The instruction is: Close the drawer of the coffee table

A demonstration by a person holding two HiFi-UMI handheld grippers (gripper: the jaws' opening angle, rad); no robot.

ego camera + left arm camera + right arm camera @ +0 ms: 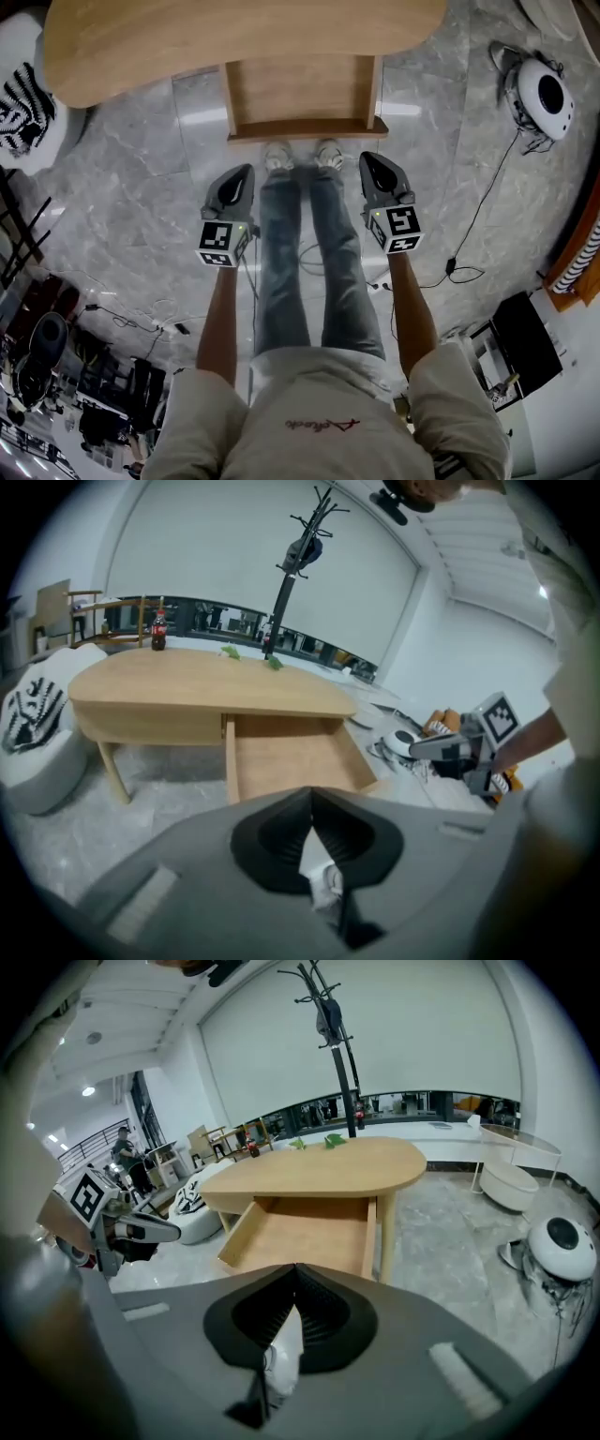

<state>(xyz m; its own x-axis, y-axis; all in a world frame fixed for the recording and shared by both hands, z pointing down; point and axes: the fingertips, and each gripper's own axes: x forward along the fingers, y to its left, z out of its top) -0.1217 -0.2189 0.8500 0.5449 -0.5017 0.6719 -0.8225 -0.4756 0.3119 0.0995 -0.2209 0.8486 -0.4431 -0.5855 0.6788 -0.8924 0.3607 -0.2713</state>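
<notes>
Closest to the head camera, a beige shirt is seen, with bare forearms stretched forward and faded jeans running down to white shoes. The left gripper and right gripper are held out side by side, one per hand, both tipped downward. Matte grey shells, wedge-shaped, each capped by a cube printed with black-and-white square markers. Both sets of jaws are pressed fully together, ribbed black pads meeting at a point, and nothing is gripped by either, as is shown plainly in the two gripper views.

As for the drawer, it's found straight ahead, pulled well out from under the coffee table. It's a shallow rectangular box of light wood, smooth grain, thin side walls and a flat front panel nearest the shoes. Gripper tips are seen just short of that panel, one toward each corner; contact can't be made out. The table's top is made of the same pale wood, long with rounded ends.

Underfoot, the floor is laid with glossy grey marble-look tiles, lights reflected in them. Off to the left a round white pouf with a black pattern is parked beside the table. On the right a rounded white device is sat on the floor, a thin black cable trailed away from it.
</notes>
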